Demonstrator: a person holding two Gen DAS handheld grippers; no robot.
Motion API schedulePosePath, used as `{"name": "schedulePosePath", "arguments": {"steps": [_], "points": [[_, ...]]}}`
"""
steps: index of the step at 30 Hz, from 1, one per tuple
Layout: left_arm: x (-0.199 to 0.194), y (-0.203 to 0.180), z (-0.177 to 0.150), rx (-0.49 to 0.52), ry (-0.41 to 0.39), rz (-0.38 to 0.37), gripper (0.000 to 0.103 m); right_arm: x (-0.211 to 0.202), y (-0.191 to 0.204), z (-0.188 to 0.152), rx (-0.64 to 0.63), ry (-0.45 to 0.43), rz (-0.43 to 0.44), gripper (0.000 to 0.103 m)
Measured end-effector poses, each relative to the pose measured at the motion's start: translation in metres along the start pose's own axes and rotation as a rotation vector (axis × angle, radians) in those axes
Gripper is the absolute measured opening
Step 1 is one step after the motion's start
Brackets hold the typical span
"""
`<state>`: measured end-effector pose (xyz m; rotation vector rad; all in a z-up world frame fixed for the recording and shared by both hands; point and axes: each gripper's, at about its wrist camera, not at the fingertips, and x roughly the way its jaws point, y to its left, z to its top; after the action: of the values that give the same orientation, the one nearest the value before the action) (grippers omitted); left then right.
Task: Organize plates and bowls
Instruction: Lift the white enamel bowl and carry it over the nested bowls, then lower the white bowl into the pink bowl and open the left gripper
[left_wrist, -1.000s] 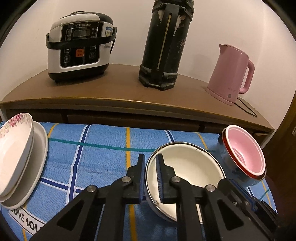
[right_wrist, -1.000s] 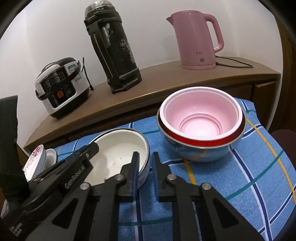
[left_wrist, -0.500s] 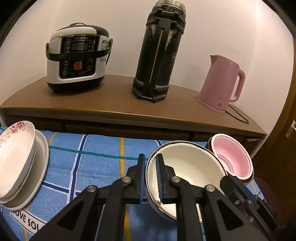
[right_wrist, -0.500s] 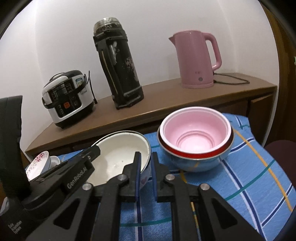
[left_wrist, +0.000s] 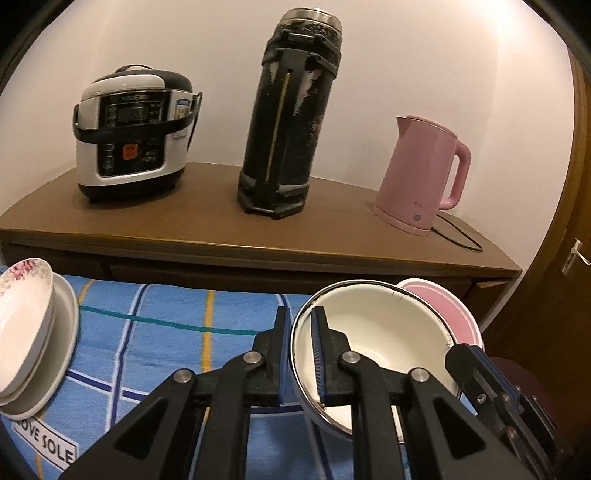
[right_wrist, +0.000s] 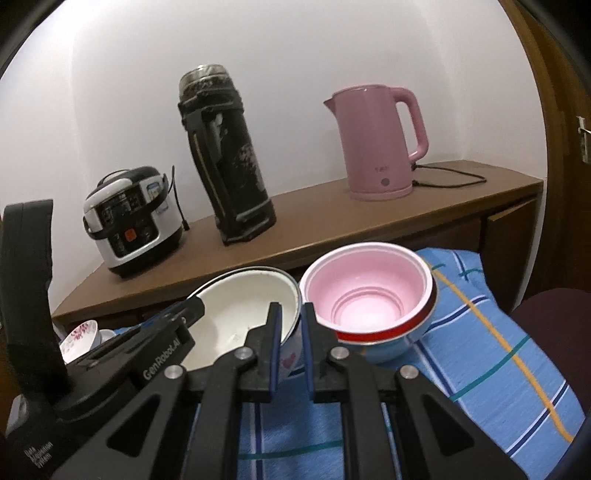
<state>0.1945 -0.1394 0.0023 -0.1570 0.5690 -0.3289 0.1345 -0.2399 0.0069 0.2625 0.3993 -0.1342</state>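
"GenRobot.AI" on left gripper (right_wrist: 162, 363) body, lower left of right-wrist view. "OVE SOLE", partly cut off, on white label (left_wrist: 48, 443) of blue cloth, bottom left of left-wrist view.

My black fingers (left_wrist: 284, 354) carry blue pads. The enamel bowl (left_wrist: 384, 332) I hold is cream inside, dark-rimmed. Beside it the pink bowl (right_wrist: 365, 291) sits in a red-banded one. The tablecloth (left_wrist: 166, 332) is blue plaid with yellow, teal and white lines.
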Motion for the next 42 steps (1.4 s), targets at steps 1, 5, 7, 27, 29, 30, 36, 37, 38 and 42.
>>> {"name": "schedulePosePath", "arguments": {"steps": [1, 5, 7, 27, 29, 30, 36, 37, 38, 42], "points": [[0.001, -0.002, 0.001, -0.003, 0.000, -0.003, 0.013, -0.001, -0.003, 0.002, 0.004, -0.005, -0.001, 0.010], [0.002, -0.011, 0.003, -0.004, -0.010, -0.020, 0.013, -0.004, -0.011, 0.006, 0.012, -0.024, -0.008, 0.010], [0.002, -0.016, 0.005, -0.005, -0.017, -0.028, 0.013, -0.005, -0.016, 0.009, 0.015, -0.033, -0.012, 0.010], [-0.005, -0.052, 0.024, -0.001, -0.065, -0.080, 0.013, -0.023, -0.041, 0.035, 0.065, -0.112, -0.005, 0.010], [-0.002, -0.061, 0.026, 0.004, -0.064, -0.093, 0.013, -0.026, -0.048, 0.042, 0.060, -0.132, -0.022, 0.010], [0.000, -0.064, 0.027, 0.006, -0.062, -0.097, 0.013, -0.025, -0.050, 0.044, 0.055, -0.137, -0.032, 0.010], [0.020, -0.080, 0.030, 0.010, -0.027, -0.112, 0.013, -0.014, -0.070, 0.051, 0.059, -0.128, -0.077, 0.010], [0.024, -0.081, 0.028, 0.012, -0.021, -0.111, 0.013, -0.010, -0.074, 0.051, 0.068, -0.121, -0.077, 0.010], [0.028, -0.082, 0.027, 0.012, -0.012, -0.112, 0.013, -0.007, -0.077, 0.051, 0.075, -0.113, -0.078, 0.010], [0.046, -0.085, 0.021, 0.020, 0.028, -0.107, 0.013, 0.006, -0.089, 0.047, 0.101, -0.084, -0.091, 0.010]]}}
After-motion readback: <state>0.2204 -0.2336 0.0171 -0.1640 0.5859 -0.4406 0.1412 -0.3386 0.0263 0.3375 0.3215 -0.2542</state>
